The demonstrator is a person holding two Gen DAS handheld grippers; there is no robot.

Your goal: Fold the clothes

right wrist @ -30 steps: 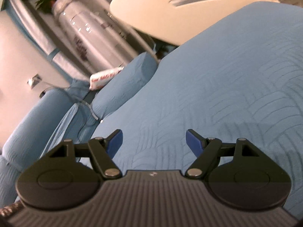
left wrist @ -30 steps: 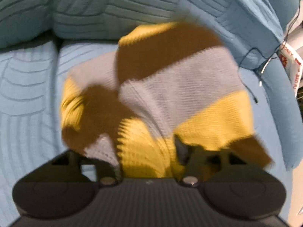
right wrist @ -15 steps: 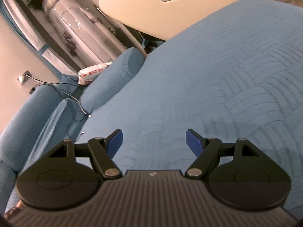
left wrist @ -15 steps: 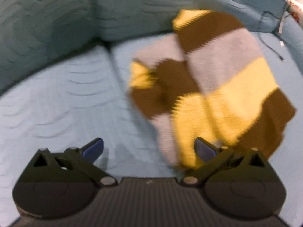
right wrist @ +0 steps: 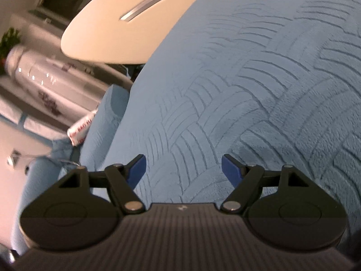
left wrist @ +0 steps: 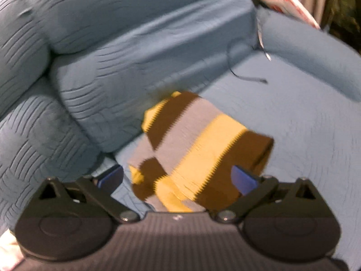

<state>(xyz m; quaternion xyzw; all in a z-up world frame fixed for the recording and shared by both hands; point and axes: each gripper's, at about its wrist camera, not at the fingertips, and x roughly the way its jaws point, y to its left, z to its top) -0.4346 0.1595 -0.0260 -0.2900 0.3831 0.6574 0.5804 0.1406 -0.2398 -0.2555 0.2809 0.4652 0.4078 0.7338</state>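
A folded knit sweater [left wrist: 203, 144] with yellow, brown and grey stripes lies on the blue sofa seat [left wrist: 304, 135], against the back cushions. My left gripper [left wrist: 178, 178] is open just above its near edge, with the fingers apart and nothing between them. My right gripper [right wrist: 183, 169] is open and empty over bare blue quilted upholstery [right wrist: 248, 90]. The sweater does not show in the right wrist view.
Quilted blue back cushions [left wrist: 112, 45] rise behind the sweater. A thin black cable [left wrist: 243, 76] and a red-and-white packet [left wrist: 286, 4] lie on the armrest. A white oval table [right wrist: 126, 22] and a white cylinder [right wrist: 45, 72] stand beyond the sofa.
My left gripper opened and let go of the sweater, which now lies folded on the seat, then drew back and turned. The right gripper stayed open and tilted over the cushion.
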